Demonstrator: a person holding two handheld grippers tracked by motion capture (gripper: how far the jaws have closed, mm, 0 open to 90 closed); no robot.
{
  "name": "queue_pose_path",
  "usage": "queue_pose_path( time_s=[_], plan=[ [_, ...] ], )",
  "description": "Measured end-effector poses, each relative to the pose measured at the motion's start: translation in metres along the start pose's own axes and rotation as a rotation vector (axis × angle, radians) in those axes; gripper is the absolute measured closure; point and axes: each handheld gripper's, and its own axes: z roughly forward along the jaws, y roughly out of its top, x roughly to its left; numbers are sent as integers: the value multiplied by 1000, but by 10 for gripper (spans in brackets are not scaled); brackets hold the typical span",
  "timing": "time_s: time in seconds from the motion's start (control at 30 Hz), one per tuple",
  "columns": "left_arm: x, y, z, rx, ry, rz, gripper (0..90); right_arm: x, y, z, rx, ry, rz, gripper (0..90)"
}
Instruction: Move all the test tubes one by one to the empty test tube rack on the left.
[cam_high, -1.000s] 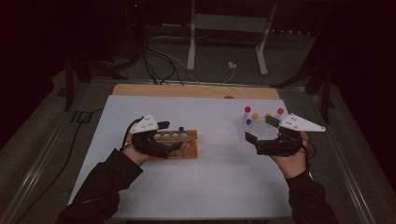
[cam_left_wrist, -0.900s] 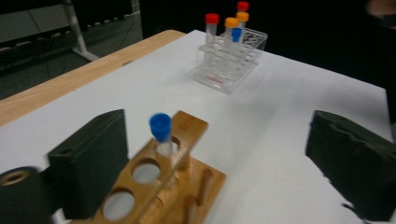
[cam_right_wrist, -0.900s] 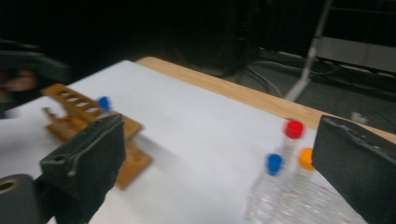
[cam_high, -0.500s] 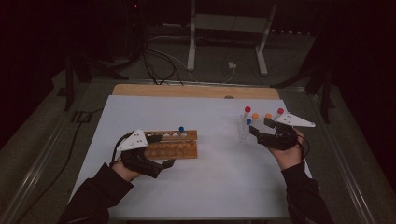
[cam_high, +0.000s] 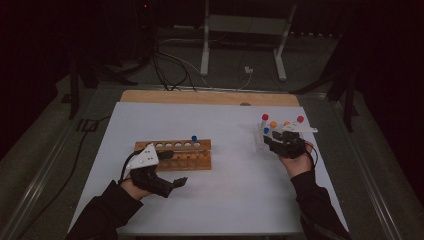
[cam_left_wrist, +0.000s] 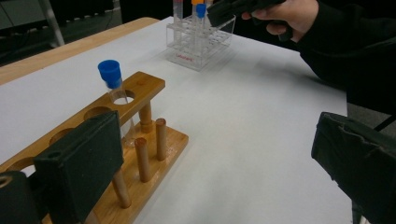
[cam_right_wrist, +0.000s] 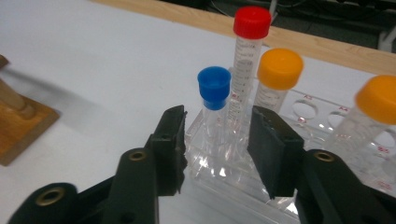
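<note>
Blue is the cap on the short tube (cam_right_wrist: 214, 88) that stands in the near corner of the clear plastic rack (cam_right_wrist: 243, 179), and the right gripper (cam_right_wrist: 217, 147) has its two black jaws to either side of that tube, one at about nine o'clock of it and one at three. The jaws have just been closing in on the tube; a sliver of gap shows on each side, so the pads do not yet press on it. Behind the blue-capped tube, toward twelve o'clock, rises a taller red-capped tube (cam_right_wrist: 249, 51), with an orange-capped tube (cam_right_wrist: 279, 74) just beside it at about two o'clock and another orange cap (cam_right_wrist: 379, 100) farther out at three. In the high view the clear rack (cam_high: 261, 142) sits at roughly three o'clock on the white table (cam_high: 220, 200), well apart from the wooden rack (cam_high: 192, 159) near nine o'clock. A second blue-capped tube (cam_left_wrist: 113, 88) stands upright in an end hole of the wooden rack (cam_left_wrist: 144, 154). The left gripper (cam_high: 172, 182) hangs just at six o'clock of the wooden rack, its jaws spread wide with nothing between them but bare table.
</note>
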Motion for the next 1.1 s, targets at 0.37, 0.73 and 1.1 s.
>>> queue_pose_path(
  time_s=[0.37,0.73,1.1],
  plan=[
    [1,-2,1,3,-4,-6,30,1,3,15,51,-26,-19,708],
    [4,-3,1,6,-4,-14,30,3,4,19,60,-23,-17,763],
    [3,1,-1,1,-15,-14,30,4,20,-1,12,-36,-35,766]
  ],
)
